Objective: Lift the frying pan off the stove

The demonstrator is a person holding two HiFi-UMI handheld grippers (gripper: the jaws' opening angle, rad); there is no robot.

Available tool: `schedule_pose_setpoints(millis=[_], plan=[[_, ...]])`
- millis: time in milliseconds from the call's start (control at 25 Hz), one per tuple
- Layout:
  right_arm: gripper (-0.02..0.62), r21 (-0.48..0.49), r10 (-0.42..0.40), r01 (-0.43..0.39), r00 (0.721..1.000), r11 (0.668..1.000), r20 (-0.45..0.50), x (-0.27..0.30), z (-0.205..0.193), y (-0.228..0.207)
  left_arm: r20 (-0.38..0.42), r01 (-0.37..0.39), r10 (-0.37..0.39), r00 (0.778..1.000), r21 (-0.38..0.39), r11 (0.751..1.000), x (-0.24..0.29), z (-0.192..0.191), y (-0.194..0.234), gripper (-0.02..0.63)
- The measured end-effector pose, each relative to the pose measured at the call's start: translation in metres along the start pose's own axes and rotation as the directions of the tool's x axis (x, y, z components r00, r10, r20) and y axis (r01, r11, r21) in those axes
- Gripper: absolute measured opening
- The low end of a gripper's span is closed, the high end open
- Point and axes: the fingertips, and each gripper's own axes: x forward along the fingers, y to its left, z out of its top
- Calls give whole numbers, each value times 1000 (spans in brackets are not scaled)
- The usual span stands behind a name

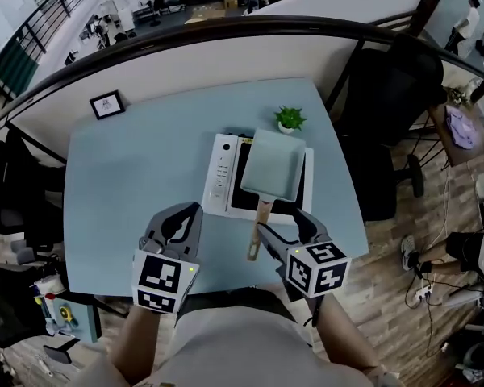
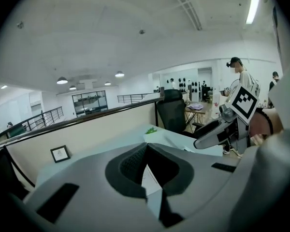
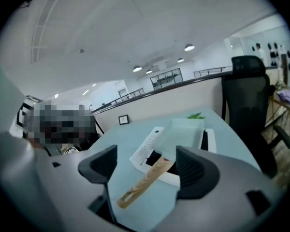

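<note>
A pale green rectangular frying pan (image 1: 273,164) sits on the black top of a white stove (image 1: 220,176), in the middle of the light blue table (image 1: 137,176). Its wooden handle (image 1: 259,226) points toward me. My right gripper (image 1: 279,220) is open at the handle's near end. In the right gripper view the handle (image 3: 140,182) lies between and below the wide-apart jaws of the right gripper (image 3: 145,166), untouched by the pads, with the pan (image 3: 186,129) beyond. My left gripper (image 1: 195,208) hovers left of the handle. It is shut and holds nothing (image 2: 146,149).
A small potted plant (image 1: 289,119) stands just behind the stove. A framed picture (image 1: 107,104) is at the table's far left corner. A black office chair (image 1: 387,95) stands off the table's right edge. A low wall and railing run behind.
</note>
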Motion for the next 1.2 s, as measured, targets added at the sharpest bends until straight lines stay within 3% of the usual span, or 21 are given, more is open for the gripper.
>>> schedule_pose_setpoints(millis=[240, 440, 680, 1000, 1080, 1200], plan=[[396, 209, -15, 39, 993, 977, -119, 40, -35, -15, -111, -2, 2, 994, 0, 1000, 20, -41, 6, 3], [402, 288, -30, 88, 979, 953, -199, 67, -60, -18, -199, 41, -39, 979, 6, 999, 40, -82, 11, 3], [410, 331, -48, 139, 962, 933, -268, 93, -80, -23, -280, 87, -83, 956, 1, 996, 59, -124, 19, 3], [407, 400, -44, 188, 938, 897, -344, 114, -102, -35, -319, 123, -126, 939, -30, 992, 64, -151, 20, 3], [373, 402, -42, 192, 935, 895, -353, 117, -105, -35, -331, 134, -136, 934, -28, 991, 62, -157, 21, 3], [284, 327, -64, 187, 934, 926, -352, 123, -99, -30, -342, 139, -139, 929, -24, 990, 58, -163, 27, 3]])
